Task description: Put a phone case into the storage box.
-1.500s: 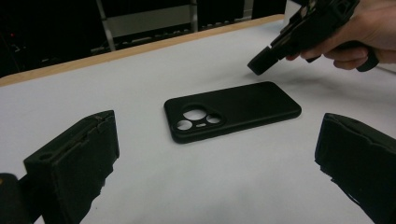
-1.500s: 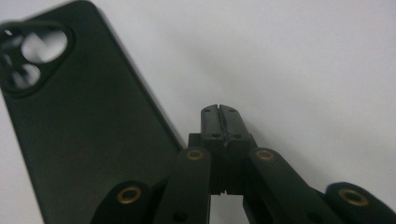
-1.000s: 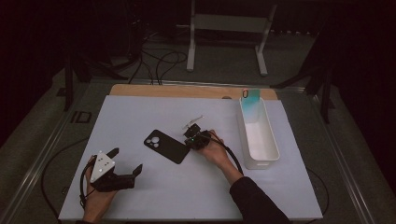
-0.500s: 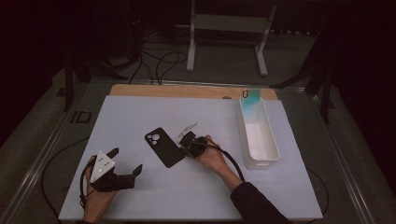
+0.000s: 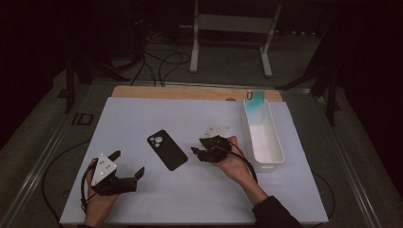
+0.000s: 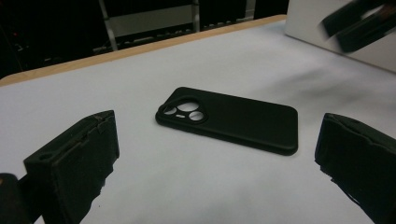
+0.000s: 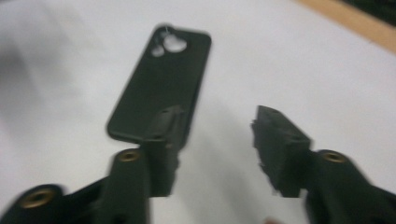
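Right tool (image 5: 198,153) just opened, empty; left tool (image 5: 127,164) gapes wide.

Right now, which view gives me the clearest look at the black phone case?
The left gripper view: the black phone case lies sharp and whole on the white mat, camera cutouts plain. The right gripper view shows it blurred, one jaw covering its near end; the high view shows it small.

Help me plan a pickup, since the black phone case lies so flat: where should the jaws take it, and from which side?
Probably across its two long edges near the middle, coming down from above. The phone case lies flat on the white mat, camera cutouts away from the person, with bare mat along both long edges, so either open gripper could straddle its narrow width.
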`<control>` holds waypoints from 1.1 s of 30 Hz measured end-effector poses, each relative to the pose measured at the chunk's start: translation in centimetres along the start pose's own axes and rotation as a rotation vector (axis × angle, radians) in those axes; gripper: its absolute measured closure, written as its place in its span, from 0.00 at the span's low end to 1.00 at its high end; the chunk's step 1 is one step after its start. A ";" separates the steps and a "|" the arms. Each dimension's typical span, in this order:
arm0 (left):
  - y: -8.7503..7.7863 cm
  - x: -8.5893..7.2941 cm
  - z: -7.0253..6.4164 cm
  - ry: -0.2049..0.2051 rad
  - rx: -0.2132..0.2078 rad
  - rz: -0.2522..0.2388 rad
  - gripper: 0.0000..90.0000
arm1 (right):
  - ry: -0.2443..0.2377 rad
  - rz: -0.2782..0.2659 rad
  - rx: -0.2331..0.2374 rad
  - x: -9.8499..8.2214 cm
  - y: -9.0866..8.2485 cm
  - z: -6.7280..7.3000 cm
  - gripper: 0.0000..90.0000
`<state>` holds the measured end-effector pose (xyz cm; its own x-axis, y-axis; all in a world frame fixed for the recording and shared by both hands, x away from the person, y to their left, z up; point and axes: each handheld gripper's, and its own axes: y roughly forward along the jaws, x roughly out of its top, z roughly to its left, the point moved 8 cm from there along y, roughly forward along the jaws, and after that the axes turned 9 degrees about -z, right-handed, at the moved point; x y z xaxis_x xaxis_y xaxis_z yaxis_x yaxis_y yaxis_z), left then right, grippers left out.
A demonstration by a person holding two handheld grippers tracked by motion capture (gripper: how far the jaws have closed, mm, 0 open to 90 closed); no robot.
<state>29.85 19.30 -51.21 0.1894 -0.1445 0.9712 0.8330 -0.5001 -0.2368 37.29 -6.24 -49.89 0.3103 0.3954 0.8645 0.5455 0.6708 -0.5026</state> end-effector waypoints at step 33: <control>-0.7 0.4 0.4 0.000 0.008 -0.016 0.00 | 0.085 -0.378 -0.238 -6.5 -14.4 -5.5 0.14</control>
<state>29.56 19.94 -50.66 0.1764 -0.1364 0.9748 0.8401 -0.4953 -0.2213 31.67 -21.90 -48.22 0.1129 0.0910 0.9894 0.7932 0.5915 -0.1449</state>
